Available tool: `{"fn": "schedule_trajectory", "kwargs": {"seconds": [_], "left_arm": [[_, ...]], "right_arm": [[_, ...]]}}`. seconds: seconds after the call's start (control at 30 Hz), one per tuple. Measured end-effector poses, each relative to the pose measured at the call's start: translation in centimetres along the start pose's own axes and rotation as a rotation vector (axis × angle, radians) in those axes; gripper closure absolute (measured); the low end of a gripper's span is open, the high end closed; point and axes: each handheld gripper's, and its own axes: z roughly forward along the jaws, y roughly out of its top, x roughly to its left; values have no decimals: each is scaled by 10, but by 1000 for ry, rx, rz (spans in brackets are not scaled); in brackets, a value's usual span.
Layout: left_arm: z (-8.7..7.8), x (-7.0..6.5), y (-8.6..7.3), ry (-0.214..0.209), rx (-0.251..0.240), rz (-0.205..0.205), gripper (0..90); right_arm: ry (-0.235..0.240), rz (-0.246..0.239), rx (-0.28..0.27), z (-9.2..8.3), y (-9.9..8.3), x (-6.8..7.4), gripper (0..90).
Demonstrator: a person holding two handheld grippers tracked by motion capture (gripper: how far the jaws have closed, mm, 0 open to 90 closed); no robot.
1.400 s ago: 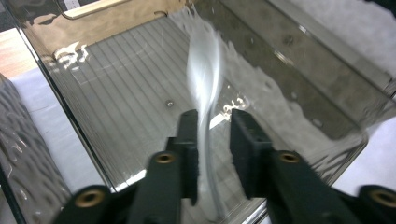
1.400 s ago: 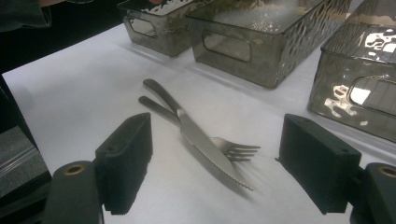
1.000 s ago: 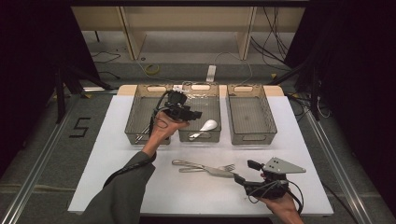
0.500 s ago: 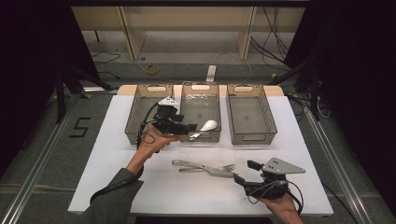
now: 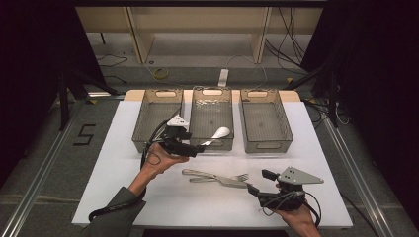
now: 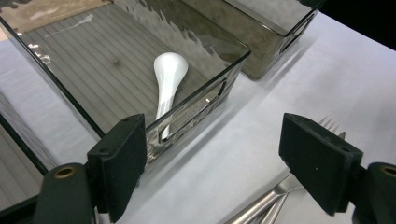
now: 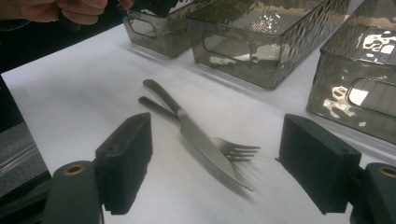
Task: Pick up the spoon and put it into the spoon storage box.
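Your left gripper (image 5: 200, 147) is hovering at the near wall of the middle smoked-glass tray (image 5: 212, 145), its jaws having just been opening and now spread wide with nothing between them. The white ceramic spoon (image 6: 167, 81) is lying inside that tray, its handle leaning on the near wall. Your right gripper (image 5: 258, 183) is resting with jaws spread and empty, facing the steel serrated knife (image 7: 205, 149) lying across the steel fork (image 7: 233, 150) on the white table (image 5: 118, 177).
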Motion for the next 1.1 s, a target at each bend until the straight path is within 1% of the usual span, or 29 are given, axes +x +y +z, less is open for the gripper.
{"fn": "schedule_trajectory", "kwargs": {"seconds": [0.07,0.23,0.33,0.43,0.57,0.77,0.87,0.97,1.1], "left_arm": [[1,0,-3,2,1,-3,230],[3,2,-10,8,26,-12,230],[3,4,-16,17,35,-23,223],[1,7,-21,32,53,-24,220],[-2,12,-29,45,58,-43,218],[-5,15,-37,62,69,-55,200],[-5,15,-39,71,77,-54,188],[-4,15,-40,67,86,-51,184],[-1,15,-41,74,102,-42,186]], "right_arm": [[1,0,0,0,0,0,265],[2,2,1,1,0,-1,265],[3,12,0,0,-1,-2,265],[5,12,-1,0,-1,-2,265],[5,12,-4,0,-1,-3,265],[3,5,-1,1,-1,-2,265],[2,5,-2,1,-1,-2,265],[2,8,0,1,-1,-3,265],[1,8,-1,0,-1,-2,265]]}}
